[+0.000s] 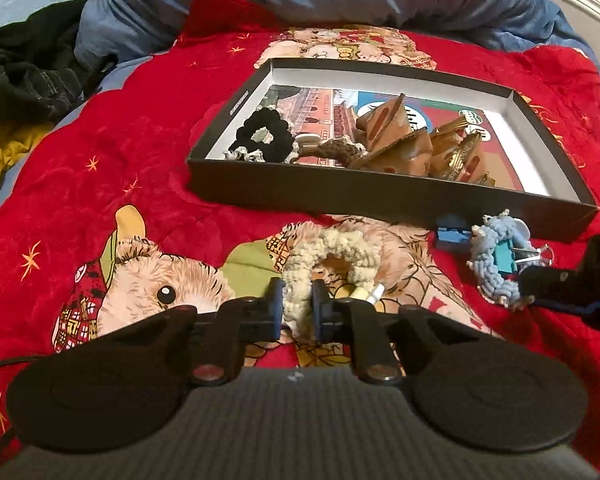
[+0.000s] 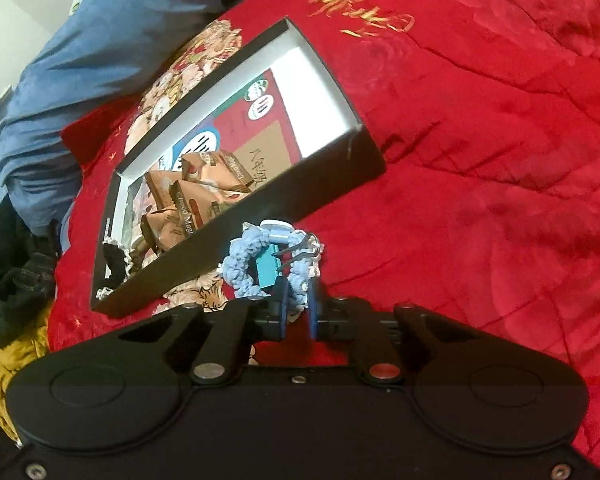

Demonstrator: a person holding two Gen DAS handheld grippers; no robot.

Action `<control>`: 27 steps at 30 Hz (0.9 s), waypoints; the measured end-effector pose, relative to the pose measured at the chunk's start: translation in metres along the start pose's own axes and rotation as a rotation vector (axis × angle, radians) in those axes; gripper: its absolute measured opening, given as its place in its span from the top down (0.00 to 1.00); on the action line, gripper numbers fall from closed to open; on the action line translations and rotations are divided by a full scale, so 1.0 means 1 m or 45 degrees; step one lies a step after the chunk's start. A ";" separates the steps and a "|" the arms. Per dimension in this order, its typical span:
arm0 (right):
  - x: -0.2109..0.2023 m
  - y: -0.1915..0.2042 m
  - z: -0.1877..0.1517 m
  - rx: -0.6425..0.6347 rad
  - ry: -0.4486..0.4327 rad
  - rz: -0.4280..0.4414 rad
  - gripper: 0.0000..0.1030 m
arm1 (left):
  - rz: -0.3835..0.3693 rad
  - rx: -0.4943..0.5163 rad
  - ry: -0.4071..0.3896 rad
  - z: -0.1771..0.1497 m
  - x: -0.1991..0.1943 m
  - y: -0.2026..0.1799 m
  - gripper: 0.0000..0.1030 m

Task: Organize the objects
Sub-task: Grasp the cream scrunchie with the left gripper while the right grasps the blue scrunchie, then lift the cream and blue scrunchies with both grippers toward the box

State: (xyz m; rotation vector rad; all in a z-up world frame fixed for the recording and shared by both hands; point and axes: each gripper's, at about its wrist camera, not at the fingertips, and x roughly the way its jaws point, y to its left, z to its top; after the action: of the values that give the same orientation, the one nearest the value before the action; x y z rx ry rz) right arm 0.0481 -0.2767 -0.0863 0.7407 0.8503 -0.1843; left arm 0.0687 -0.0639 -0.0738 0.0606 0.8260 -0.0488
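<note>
Scrunchies are our concern: our left gripper (image 1: 296, 302), low in the frame's middle, has its fingers pinched on the cream scrunchie (image 1: 332, 256) lying on the red blanket (image 1: 140, 140). Our right gripper (image 2: 298, 308) is nearly closed around the blue scrunchie (image 2: 244, 264), beside a teal binder clip (image 2: 268, 266), just below the black box (image 2: 260, 204) holding snack packets (image 2: 204, 196).

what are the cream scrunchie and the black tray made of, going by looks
Cream scrunchie in the left claw: looks like crocheted yarn, soft and matte, with looped stitches. Black tray: probably cardboard, matte black outside, white inside, with thin folded walls.
</note>
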 end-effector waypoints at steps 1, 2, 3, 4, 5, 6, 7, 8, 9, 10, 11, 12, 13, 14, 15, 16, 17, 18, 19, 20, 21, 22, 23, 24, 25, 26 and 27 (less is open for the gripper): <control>-0.004 0.001 0.000 -0.012 -0.018 0.006 0.92 | 0.002 0.003 -0.001 0.000 -0.001 0.000 0.84; -0.008 0.003 0.000 -0.023 -0.040 0.016 0.92 | 0.005 0.004 -0.005 0.000 -0.003 0.000 0.85; -0.012 0.005 0.000 -0.030 -0.060 0.024 0.93 | 0.004 0.000 -0.011 0.000 -0.005 0.000 0.85; -0.016 0.006 0.000 -0.036 -0.082 0.037 0.97 | 0.000 -0.007 -0.017 0.000 -0.007 0.001 0.85; -0.021 0.007 0.000 -0.038 -0.104 0.055 0.99 | -0.009 -0.013 -0.024 0.000 -0.009 0.001 0.85; -0.026 0.007 0.001 -0.034 -0.124 0.077 0.99 | -0.015 -0.018 -0.032 0.001 -0.011 0.002 0.85; -0.031 0.007 0.001 -0.034 -0.143 0.096 0.99 | -0.018 -0.024 -0.043 0.001 -0.013 0.002 0.86; -0.035 0.008 0.002 -0.038 -0.162 0.112 0.99 | -0.023 -0.025 -0.056 0.002 -0.016 0.002 0.86; -0.038 0.009 0.002 -0.046 -0.172 0.120 0.99 | -0.028 -0.021 -0.068 0.002 -0.018 0.001 0.86; -0.040 0.009 0.002 -0.056 -0.174 0.123 0.99 | -0.031 -0.016 -0.077 0.002 -0.020 0.000 0.86; -0.041 0.011 0.002 -0.065 -0.171 0.113 0.99 | -0.033 -0.013 -0.083 0.002 -0.022 -0.001 0.86; -0.040 0.011 0.002 -0.067 -0.167 0.094 0.99 | -0.037 -0.005 -0.086 0.002 -0.023 -0.002 0.86; -0.039 0.010 0.003 -0.061 -0.162 0.073 0.97 | -0.037 0.002 -0.089 0.001 -0.023 -0.003 0.85; -0.038 0.008 0.003 -0.047 -0.159 0.056 0.94 | -0.034 0.006 -0.091 0.001 -0.024 -0.003 0.85; -0.038 0.006 0.003 -0.034 -0.163 0.040 0.88 | -0.033 0.010 -0.090 0.000 -0.024 -0.004 0.85; -0.037 0.004 0.004 -0.036 -0.165 0.019 0.83 | -0.031 0.010 -0.088 0.000 -0.023 -0.004 0.85; -0.035 0.004 0.005 -0.050 -0.164 -0.014 0.83 | -0.027 0.008 -0.084 0.000 -0.023 -0.004 0.85; -0.033 0.004 0.005 -0.058 -0.157 -0.033 0.83 | -0.024 0.004 -0.081 -0.001 -0.022 -0.003 0.85; -0.030 0.003 0.005 -0.058 -0.137 -0.034 0.83 | -0.024 0.002 -0.078 0.000 -0.021 -0.002 0.85; -0.026 0.003 0.004 -0.059 -0.111 -0.025 0.82 | -0.023 -0.003 -0.076 0.000 -0.020 -0.002 0.85; -0.022 0.003 0.003 -0.068 -0.083 -0.020 0.81 | -0.023 -0.010 -0.072 0.000 -0.019 -0.001 0.85; -0.018 0.005 0.001 -0.081 -0.062 -0.027 0.81 | -0.025 -0.014 -0.064 0.000 -0.018 0.000 0.85; -0.014 0.008 0.000 -0.101 -0.050 -0.040 0.81 | -0.027 -0.018 -0.058 0.000 -0.018 0.001 0.85; -0.011 0.010 -0.002 -0.125 -0.041 -0.051 0.81 | -0.027 -0.021 -0.054 0.000 -0.017 0.001 0.85; -0.008 0.013 -0.004 -0.144 -0.033 -0.068 0.81 | -0.028 -0.021 -0.051 0.000 -0.017 0.001 0.85; -0.004 0.015 -0.005 -0.158 -0.021 -0.094 0.81 | -0.030 -0.020 -0.049 0.000 -0.016 0.001 0.85; 0.001 0.016 -0.006 -0.167 -0.004 -0.132 0.81 | -0.031 -0.022 -0.049 0.000 -0.016 0.001 0.85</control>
State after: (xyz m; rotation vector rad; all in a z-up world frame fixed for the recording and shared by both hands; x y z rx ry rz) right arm 0.0514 -0.2607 -0.0811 0.5743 0.8896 -0.2198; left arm 0.0578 -0.0630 -0.0615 0.0329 0.7889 -0.0655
